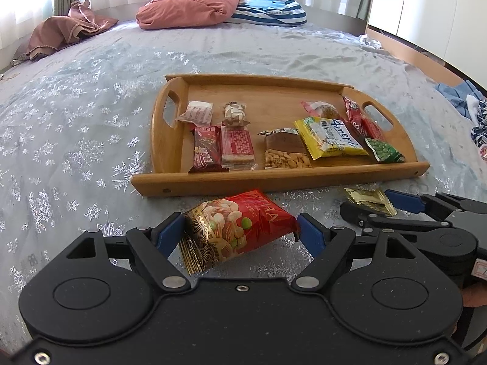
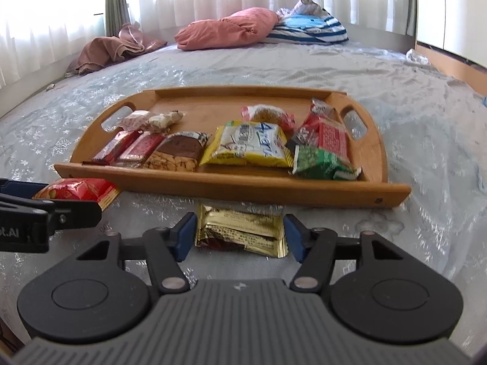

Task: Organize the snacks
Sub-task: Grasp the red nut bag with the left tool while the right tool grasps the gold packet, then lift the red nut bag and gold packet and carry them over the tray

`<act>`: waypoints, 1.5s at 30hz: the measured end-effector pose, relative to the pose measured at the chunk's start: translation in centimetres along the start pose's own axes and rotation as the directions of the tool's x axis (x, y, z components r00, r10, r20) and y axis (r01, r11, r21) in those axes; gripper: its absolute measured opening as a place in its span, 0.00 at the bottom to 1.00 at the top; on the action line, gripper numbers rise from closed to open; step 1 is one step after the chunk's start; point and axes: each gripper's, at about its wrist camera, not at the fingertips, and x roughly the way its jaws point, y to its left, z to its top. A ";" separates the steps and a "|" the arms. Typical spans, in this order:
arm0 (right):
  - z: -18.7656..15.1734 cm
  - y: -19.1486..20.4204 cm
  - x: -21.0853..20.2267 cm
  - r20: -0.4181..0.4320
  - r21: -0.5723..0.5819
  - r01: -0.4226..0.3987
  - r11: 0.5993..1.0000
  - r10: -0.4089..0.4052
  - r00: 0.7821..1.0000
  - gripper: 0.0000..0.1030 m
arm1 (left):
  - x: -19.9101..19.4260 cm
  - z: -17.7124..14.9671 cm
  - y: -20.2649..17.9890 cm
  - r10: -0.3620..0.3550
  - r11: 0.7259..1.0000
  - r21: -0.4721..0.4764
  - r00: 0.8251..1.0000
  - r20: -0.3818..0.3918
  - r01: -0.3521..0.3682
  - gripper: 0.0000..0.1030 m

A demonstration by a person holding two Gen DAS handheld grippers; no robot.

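A wooden tray (image 1: 274,179) (image 2: 243,187) lies on the bed and holds several snack packets, among them a yellow one (image 1: 330,138) (image 2: 248,146) and a green one (image 1: 385,150) (image 2: 322,161). A red nut packet (image 1: 240,228) (image 2: 76,190) lies on the bedspread in front of the tray. My left gripper (image 1: 242,232) is shut on it, blue pads pressing both sides. A gold packet (image 2: 240,232) (image 1: 369,200) lies further right. My right gripper (image 2: 240,235) is shut on it, pads against its two ends.
The grey snowflake bedspread (image 1: 91,137) spreads around the tray. A pink pillow (image 1: 188,9), a striped pillow (image 1: 268,9) and a brown cloth (image 1: 64,33) lie at the far end. Clothes (image 1: 465,103) lie at the right edge.
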 end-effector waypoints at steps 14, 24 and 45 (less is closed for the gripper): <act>0.2 -0.3 -1.8 0.046 0.024 -0.016 1.000 0.015 0.999 0.55 | -1.6 1.2 0.0 -0.002 1.000 0.002 0.998 0.062 0.002 0.77; 3.4 -0.4 -3.1 0.131 -0.014 -0.016 1.000 0.018 0.991 0.55 | -2.0 4.7 0.1 -0.052 0.999 0.001 0.989 0.135 0.052 0.77; 12.0 -4.1 5.9 0.105 -0.073 -0.013 0.997 0.021 0.994 0.55 | 8.9 12.8 -0.9 -0.047 0.999 -0.009 0.992 0.120 0.048 0.77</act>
